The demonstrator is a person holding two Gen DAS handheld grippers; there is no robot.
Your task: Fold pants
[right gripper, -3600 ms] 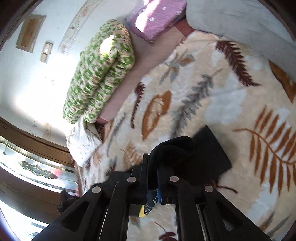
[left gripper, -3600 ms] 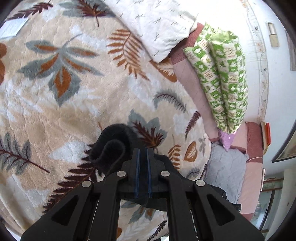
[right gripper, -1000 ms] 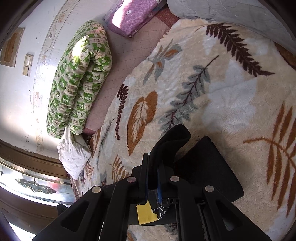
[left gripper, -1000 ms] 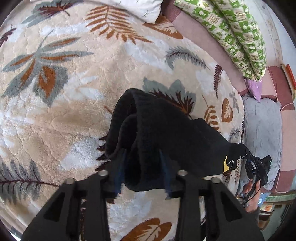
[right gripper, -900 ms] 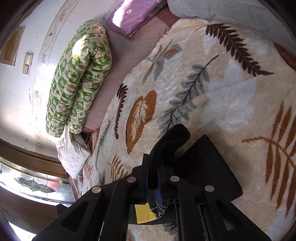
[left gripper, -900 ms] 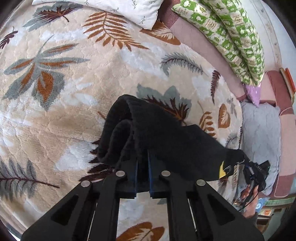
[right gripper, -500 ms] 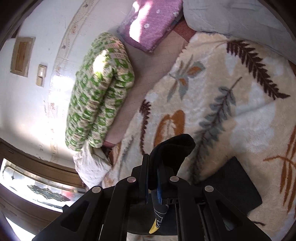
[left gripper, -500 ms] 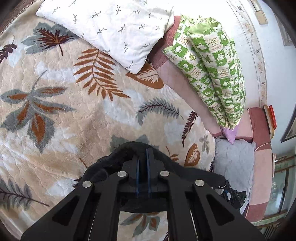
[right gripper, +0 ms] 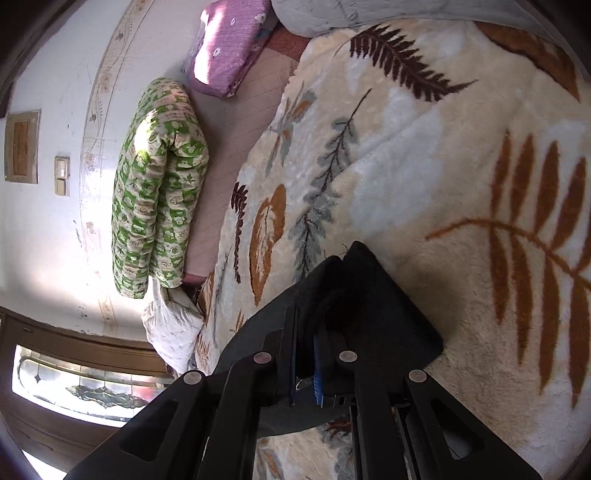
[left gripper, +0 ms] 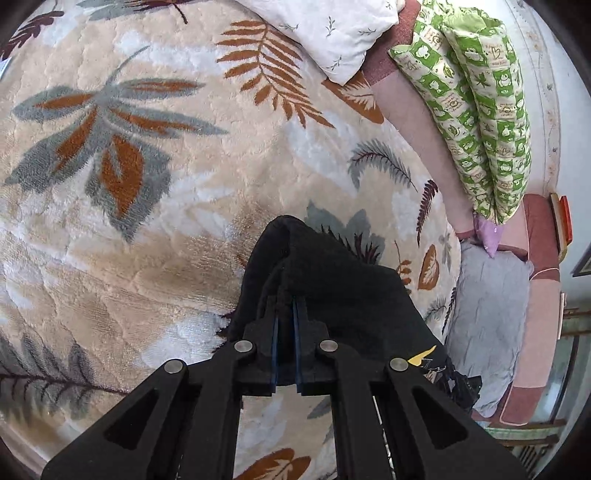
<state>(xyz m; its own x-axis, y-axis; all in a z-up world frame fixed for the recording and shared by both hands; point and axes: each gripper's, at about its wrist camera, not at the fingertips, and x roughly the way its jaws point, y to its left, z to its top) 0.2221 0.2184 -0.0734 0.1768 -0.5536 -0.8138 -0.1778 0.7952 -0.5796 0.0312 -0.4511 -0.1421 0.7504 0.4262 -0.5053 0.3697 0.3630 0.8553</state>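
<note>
The black pants [left gripper: 343,291] lie on a cream leaf-patterned blanket [left gripper: 155,192] and stretch from one gripper to the other. My left gripper [left gripper: 285,314] is shut on a bunched edge of the pants, which drape over its fingertips. My right gripper [right gripper: 306,332] is shut on the other end of the pants [right gripper: 376,302], with folded black cloth lying flat beside it. A small yellow tag [left gripper: 421,357] shows on the pants in the left wrist view.
A white pillow [left gripper: 332,33], a green patterned quilt roll [left gripper: 476,99] and a grey pillow [left gripper: 491,317] lie along the bed's far side by the wall. A purple pillow [right gripper: 229,48] lies near the wall. A window [right gripper: 77,391] is at the lower left.
The left gripper opened briefly, then shut again on the pants edge. Both grippers lifted and then came back down, so the cloth now lies lower and flatter on the blanket.
</note>
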